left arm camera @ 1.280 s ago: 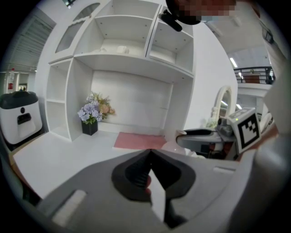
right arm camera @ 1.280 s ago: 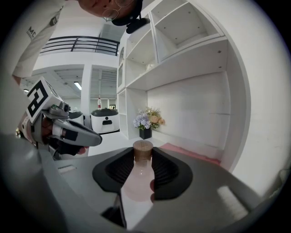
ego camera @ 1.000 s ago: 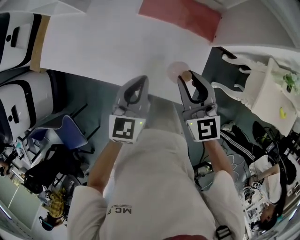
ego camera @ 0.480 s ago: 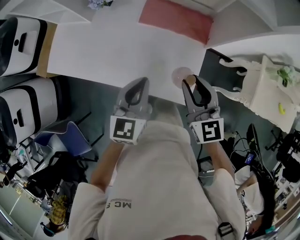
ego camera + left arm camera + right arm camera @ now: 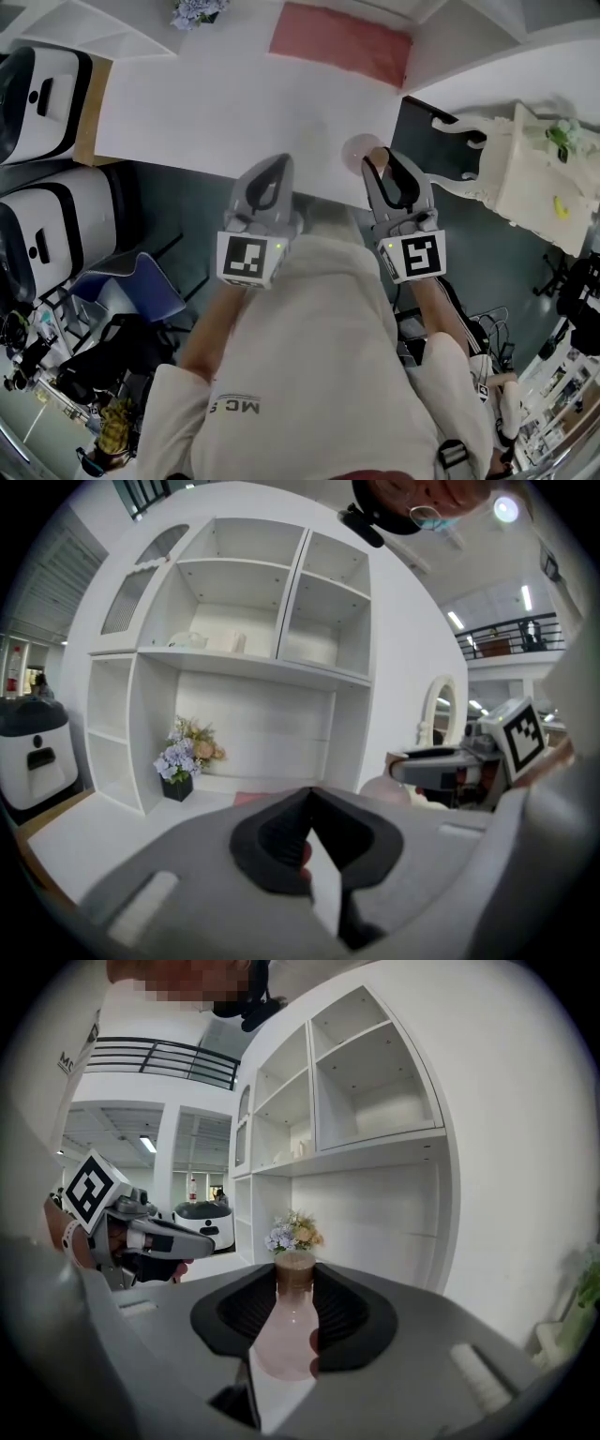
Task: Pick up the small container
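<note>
Small container (image 5: pixel 284 1330), a pink flask with a cork stopper, sat clamped between the jaws of our right gripper (image 5: pixel 379 159). Its cork lay out at the jaw tips and its round body back toward the gripper's base. We judged that the pads squeezed the narrowing shoulders so the smooth flask could not slip forward. Our left gripper (image 5: pixel 310 803) hung just beside the right one with its jaws together and nothing between them, since it had no part in the grip. Both tools pointed across the white table (image 5: pixel 187 103). A red mat (image 5: pixel 339 42) and a flower pot (image 5: pixel 184 754) lay well beyond the tips.
</note>
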`<state>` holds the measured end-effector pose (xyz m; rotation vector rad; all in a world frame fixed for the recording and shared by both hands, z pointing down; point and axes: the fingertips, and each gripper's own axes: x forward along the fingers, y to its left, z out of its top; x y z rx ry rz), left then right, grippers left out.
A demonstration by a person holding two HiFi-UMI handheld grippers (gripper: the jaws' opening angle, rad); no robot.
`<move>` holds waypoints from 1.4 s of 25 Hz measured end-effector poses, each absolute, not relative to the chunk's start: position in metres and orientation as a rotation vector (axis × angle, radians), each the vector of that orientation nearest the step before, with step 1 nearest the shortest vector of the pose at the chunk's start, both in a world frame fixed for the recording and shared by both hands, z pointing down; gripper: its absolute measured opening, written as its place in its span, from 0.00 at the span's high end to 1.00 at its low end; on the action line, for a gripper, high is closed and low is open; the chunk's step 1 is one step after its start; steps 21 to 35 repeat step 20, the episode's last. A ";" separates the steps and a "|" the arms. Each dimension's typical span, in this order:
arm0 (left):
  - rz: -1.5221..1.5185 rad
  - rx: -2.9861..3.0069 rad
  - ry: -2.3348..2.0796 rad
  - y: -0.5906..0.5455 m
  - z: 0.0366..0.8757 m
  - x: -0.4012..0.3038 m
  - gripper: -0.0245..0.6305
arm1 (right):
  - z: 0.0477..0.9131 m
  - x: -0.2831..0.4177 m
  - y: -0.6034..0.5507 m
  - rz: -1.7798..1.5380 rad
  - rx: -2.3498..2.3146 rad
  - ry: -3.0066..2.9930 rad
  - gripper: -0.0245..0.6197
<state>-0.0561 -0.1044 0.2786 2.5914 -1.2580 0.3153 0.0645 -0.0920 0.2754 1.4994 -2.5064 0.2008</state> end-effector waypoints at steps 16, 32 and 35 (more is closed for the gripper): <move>0.336 2.596 -1.267 -0.102 0.279 -0.062 0.96 | 0.280 0.068 -0.091 0.210 1.524 -2.488 0.77; 0.359 2.588 -1.268 -0.100 0.280 -0.062 0.96 | 0.280 0.071 -0.091 0.214 1.533 -2.482 0.77; 0.359 2.588 -1.268 -0.100 0.280 -0.062 0.96 | 0.280 0.071 -0.091 0.214 1.533 -2.482 0.77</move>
